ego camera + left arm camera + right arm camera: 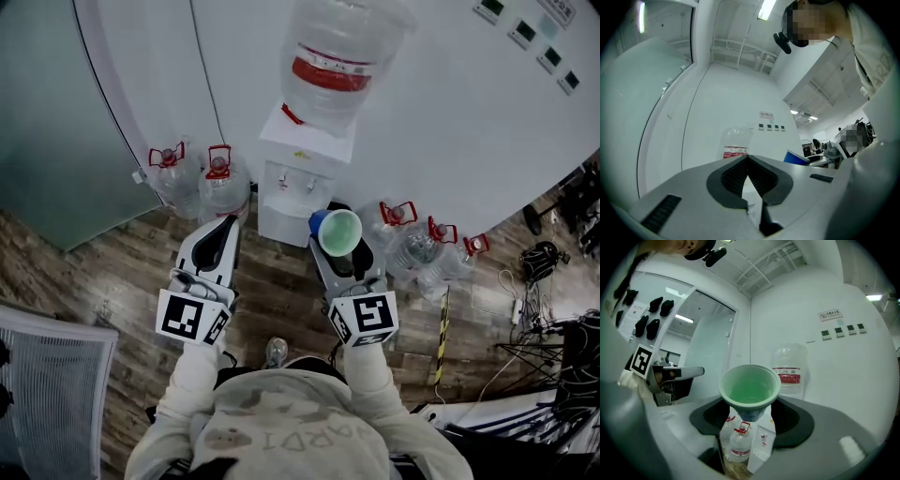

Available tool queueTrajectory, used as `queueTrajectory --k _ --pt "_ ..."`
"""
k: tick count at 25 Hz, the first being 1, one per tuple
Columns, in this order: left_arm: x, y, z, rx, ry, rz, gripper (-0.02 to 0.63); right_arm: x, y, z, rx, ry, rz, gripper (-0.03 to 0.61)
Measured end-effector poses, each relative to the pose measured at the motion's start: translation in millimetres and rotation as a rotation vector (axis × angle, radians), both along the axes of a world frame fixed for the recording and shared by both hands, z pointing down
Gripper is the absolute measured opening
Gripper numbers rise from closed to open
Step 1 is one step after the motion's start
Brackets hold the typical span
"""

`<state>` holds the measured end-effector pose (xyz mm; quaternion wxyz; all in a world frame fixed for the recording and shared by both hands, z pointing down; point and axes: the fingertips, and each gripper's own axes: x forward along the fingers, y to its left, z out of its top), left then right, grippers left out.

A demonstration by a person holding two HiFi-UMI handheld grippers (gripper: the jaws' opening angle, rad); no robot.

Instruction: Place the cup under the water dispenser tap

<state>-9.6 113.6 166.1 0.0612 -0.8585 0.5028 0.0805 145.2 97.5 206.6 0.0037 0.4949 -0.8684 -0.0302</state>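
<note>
A white water dispenser [305,178] stands against the wall with a large bottle [342,56] on top and two taps [296,184] on its front. My right gripper [342,251] is shut on a cup [339,231], green inside and blue outside, held upright a little to the right of the dispenser. In the right gripper view the cup [750,389] sits between the pads [790,420], with the dispenser [764,446] far below and ahead. My left gripper [228,227] is shut and empty, left of the dispenser; its tips [748,161] meet.
Spare water bottles stand on the floor left [202,178] and right [422,246] of the dispenser. A mesh chair [47,394] is at lower left. Cables and stands [553,328] crowd the right, beside a yellow-black strip [442,337].
</note>
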Motion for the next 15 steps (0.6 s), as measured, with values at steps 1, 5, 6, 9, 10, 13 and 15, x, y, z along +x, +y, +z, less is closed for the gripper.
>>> queueTrajectory --k 1,5,6,9,10,13,15 --pt "4 -4 0 0.003 0.0 -0.003 0.006 3 -4 1 -0.001 0.001 -0.005 0.285" --pt "18 -13 0 0.01 -0.006 -0.01 0.006 13 -18 6 0.0 -0.001 -0.022 0.285" --pt "21 -16 0 0.009 -0.013 -0.009 0.006 14 -21 6 0.001 -0.004 -0.025 0.285" --pt "27 -22 -2 0.012 -0.027 -0.009 0.006 17 -27 7 0.004 -0.011 -0.032 0.285" --pt "29 -24 -3 0.015 -0.027 -0.008 0.006 17 -28 7 0.006 -0.013 -0.034 0.285" --pt "34 -30 -8 0.024 -0.032 -0.003 0.006 18 -35 5 0.009 -0.023 -0.034 0.285" --pt "36 -35 -9 0.027 -0.032 0.004 0.006 17 -39 5 0.011 -0.024 -0.034 0.285"
